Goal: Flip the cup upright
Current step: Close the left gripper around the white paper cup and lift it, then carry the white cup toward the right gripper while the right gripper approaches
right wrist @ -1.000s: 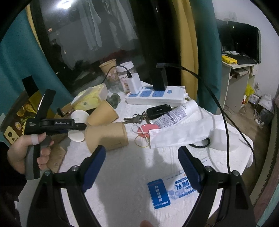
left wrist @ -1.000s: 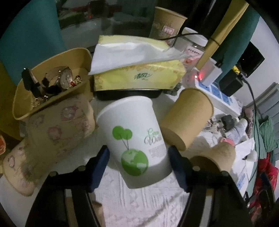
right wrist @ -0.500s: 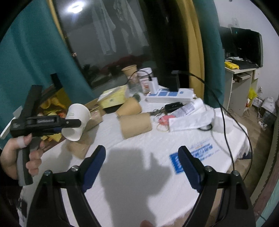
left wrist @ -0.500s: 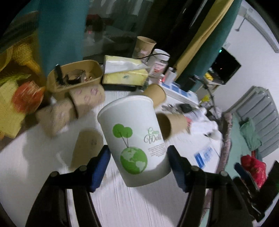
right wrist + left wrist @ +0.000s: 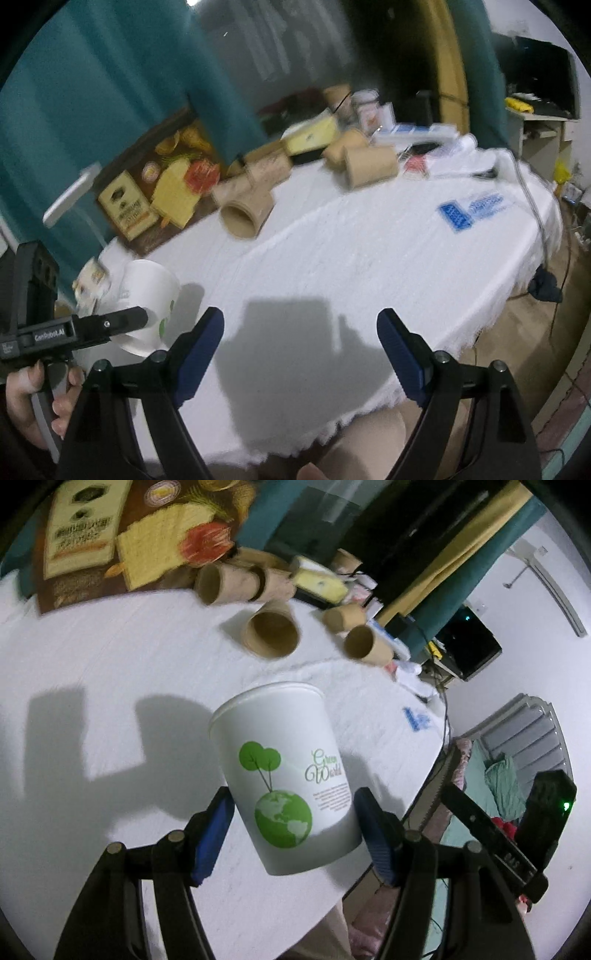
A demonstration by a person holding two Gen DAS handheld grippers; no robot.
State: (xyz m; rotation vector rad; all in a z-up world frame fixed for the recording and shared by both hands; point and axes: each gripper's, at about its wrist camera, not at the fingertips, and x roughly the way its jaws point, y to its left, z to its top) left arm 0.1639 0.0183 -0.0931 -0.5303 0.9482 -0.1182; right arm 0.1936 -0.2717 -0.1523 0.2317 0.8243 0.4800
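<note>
Fingers of a person's hand (image 5: 37, 391) wrap the handle of the left tongs (image 5: 293, 836) at the far left of the right wrist view. Those tongs clamp a white paper cup (image 5: 286, 775) printed with a green tree and globe, blue pads pressed on its lower sides near the base; it hangs in the air above the white-clothed surface (image 5: 110, 657), rim tilted away from the camera. Beyond it, several brown paper cups (image 5: 271, 631) lie on their sides. Further right, the right tongs (image 5: 300, 354) stand wide apart over the cloth with nothing between them.
</note>
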